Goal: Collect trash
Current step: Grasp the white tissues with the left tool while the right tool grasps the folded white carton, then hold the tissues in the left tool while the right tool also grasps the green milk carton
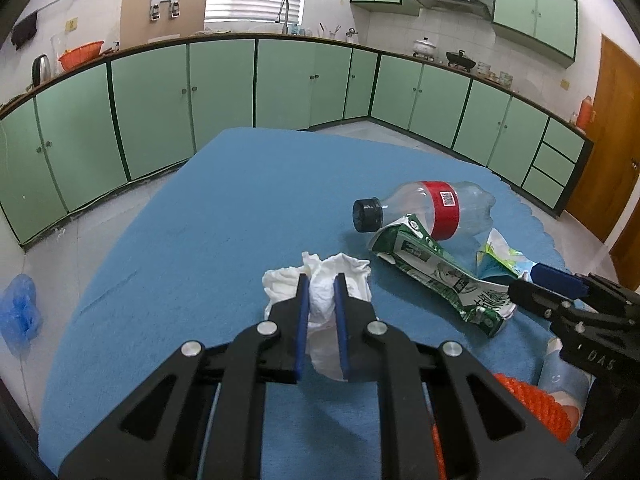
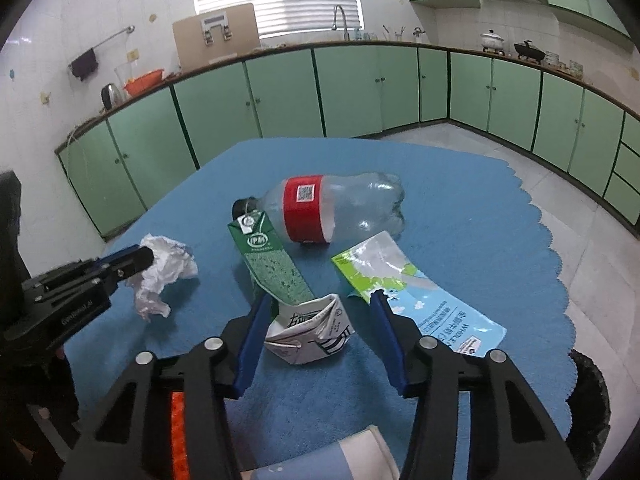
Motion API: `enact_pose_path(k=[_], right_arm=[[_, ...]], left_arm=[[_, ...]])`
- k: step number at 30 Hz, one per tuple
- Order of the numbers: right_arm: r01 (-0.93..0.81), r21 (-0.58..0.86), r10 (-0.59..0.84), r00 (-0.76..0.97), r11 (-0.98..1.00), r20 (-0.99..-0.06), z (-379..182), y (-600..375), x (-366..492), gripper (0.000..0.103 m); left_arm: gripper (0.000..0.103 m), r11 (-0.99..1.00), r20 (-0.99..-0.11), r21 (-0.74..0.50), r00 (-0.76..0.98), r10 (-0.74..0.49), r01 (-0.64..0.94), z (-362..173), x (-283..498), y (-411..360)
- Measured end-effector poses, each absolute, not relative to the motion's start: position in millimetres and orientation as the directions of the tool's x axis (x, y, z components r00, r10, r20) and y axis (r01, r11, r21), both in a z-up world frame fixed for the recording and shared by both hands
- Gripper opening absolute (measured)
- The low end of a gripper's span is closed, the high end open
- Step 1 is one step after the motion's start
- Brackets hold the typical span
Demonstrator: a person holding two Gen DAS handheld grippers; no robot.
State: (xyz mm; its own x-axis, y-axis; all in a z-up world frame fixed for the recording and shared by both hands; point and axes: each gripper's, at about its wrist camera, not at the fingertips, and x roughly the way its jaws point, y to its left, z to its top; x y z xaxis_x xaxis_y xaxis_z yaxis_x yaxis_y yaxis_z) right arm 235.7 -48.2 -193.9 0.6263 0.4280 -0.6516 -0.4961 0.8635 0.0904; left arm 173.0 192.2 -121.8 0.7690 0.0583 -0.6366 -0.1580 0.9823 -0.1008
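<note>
Paper cup (image 2: 352, 456) cut off by the bottom edge.

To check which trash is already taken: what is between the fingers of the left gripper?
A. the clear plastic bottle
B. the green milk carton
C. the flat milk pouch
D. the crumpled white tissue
D: the left gripper is shut on the crumpled white tissue, pinched between its blue pads.

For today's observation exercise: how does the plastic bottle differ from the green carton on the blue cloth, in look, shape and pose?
The plastic bottle is clear with a red label; the green carton is opaque and printed. The bottle keeps its rounded shape, while the carton is crushed flat, its white end crumpled. The bottle lies clear of both grippers; the carton's end sits between the right gripper's open jaws. Both lie on their sides, touching.
</note>
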Motion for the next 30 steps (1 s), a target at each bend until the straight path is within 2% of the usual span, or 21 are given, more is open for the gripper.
enact_pose_path(k=[8, 11, 16, 24, 27, 30], right_arm=[[-0.508, 0.065, 0.407, 0.602, 0.859, -0.686, -200, -40, 237, 0.046], [-0.515, 0.087, 0.425, 0.586, 0.853, -0.69, -201, -41, 237, 0.039], [-0.533, 0.112, 0.456, 0.575, 0.839, -0.68, -197, -44, 228, 0.033], [-0.587, 0.174, 0.527, 0.507, 0.791, -0.683, -193, -40, 213, 0.033], [-0.589, 0.155, 0.515, 0.514, 0.793, -0.686, -193, -38, 209, 0.033], [-0.558, 0.159, 0.496, 0.529, 0.815, -0.689, -196, -44, 215, 0.042]], left_arm=[[0.011, 0.979, -0.652, -0.121, 0.757, 0.046, -0.163, -127, 175, 198], [0.011, 0.979, -0.653, -0.121, 0.756, 0.045, -0.163, -127, 177, 197], [0.011, 0.981, -0.655, -0.111, 0.754, 0.05, -0.162, -126, 178, 198], [0.011, 0.98, -0.665, -0.111, 0.745, 0.049, -0.164, -128, 182, 197], [0.011, 0.98, -0.665, -0.112, 0.745, 0.049, -0.164, -129, 183, 198], [0.011, 0.98, -0.665, -0.115, 0.745, 0.047, -0.165, -129, 183, 199]])
